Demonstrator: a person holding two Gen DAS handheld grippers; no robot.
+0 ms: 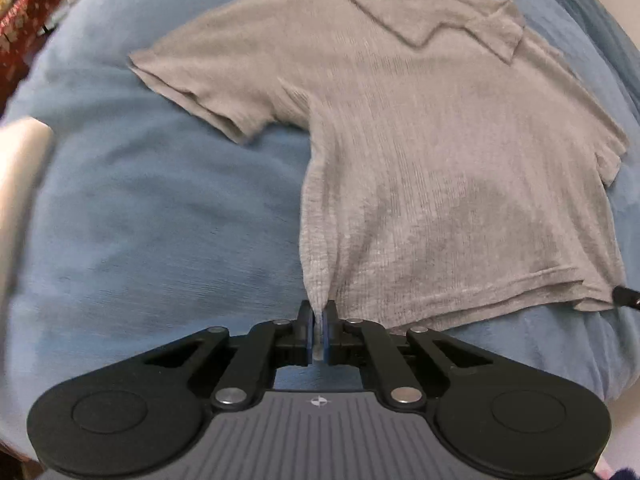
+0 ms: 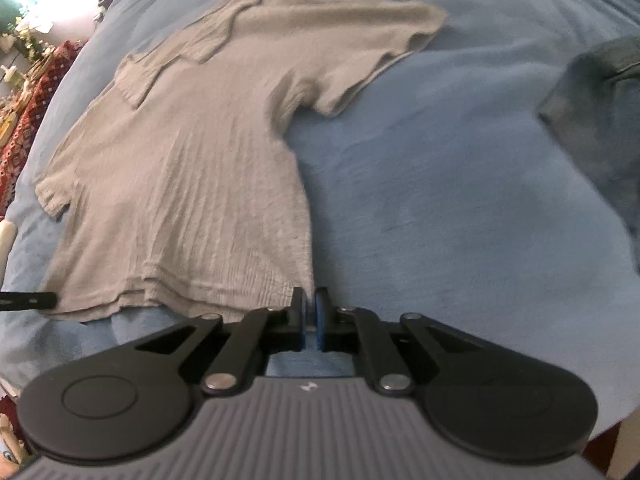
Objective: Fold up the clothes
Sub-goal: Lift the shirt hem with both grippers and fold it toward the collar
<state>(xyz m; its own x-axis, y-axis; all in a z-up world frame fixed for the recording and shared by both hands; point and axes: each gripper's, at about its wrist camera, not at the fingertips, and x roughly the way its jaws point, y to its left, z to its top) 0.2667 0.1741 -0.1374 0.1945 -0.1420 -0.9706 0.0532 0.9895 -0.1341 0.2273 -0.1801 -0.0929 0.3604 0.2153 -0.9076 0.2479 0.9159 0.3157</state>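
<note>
A grey short-sleeved shirt point(image 1: 420, 140) lies flat on a blue bedspread point(image 1: 140, 220), collar at the far end and hem toward me. My left gripper point(image 1: 319, 312) is shut on the hem's left corner, and a pinch of grey fabric shows between its blue pads. In the right wrist view the same shirt point(image 2: 180, 160) runs down to my right gripper point(image 2: 311, 300), whose jaws are shut at the hem's right corner. The fabric edge runs in between them. Each view shows the other gripper's black tip at the opposite hem corner: the right gripper point(image 1: 626, 296), the left gripper point(image 2: 28, 300).
A blue denim garment point(image 2: 592, 120) lies on the bedspread point(image 2: 440, 200) to the right of the shirt. A red patterned cloth point(image 2: 36, 108) borders the bed on the left. A pale object point(image 1: 20, 152) sits at the left edge.
</note>
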